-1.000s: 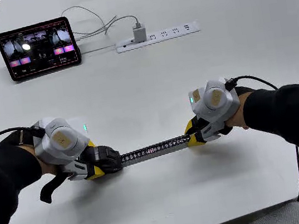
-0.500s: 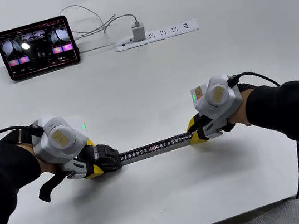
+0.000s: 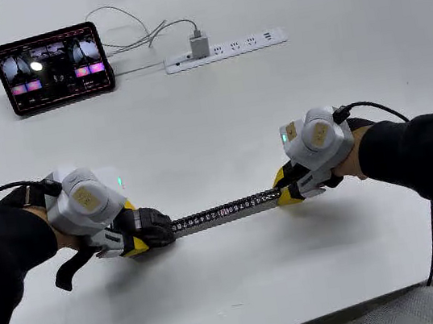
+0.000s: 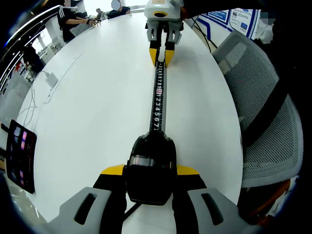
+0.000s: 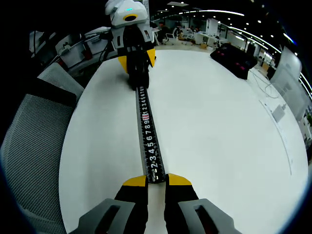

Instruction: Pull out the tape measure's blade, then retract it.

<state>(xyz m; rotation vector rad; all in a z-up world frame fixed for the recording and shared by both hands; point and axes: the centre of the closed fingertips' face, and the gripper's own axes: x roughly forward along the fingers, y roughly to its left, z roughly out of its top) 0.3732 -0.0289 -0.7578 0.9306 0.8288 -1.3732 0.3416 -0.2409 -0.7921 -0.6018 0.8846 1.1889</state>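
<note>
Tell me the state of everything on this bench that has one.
tape measure case: held between two jaws.
blade: pulled out, stretched between the grippers.
left gripper: shut on the tape measure case.
right gripper: shut on the blade's end.
tablet: screen lit.
power strip: charger plugged in.

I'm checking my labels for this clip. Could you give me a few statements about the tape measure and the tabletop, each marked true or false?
1. The black tape measure case is clamped in the left hand-held gripper. True.
2. The dark numbered blade is fully retracted. False: it stretches from the case to the right hand-held gripper, which pinches its end.
3. The black tablet has a dark screen. False: its screen is lit.
4. A white charger is plugged into the white power strip. True.
</note>
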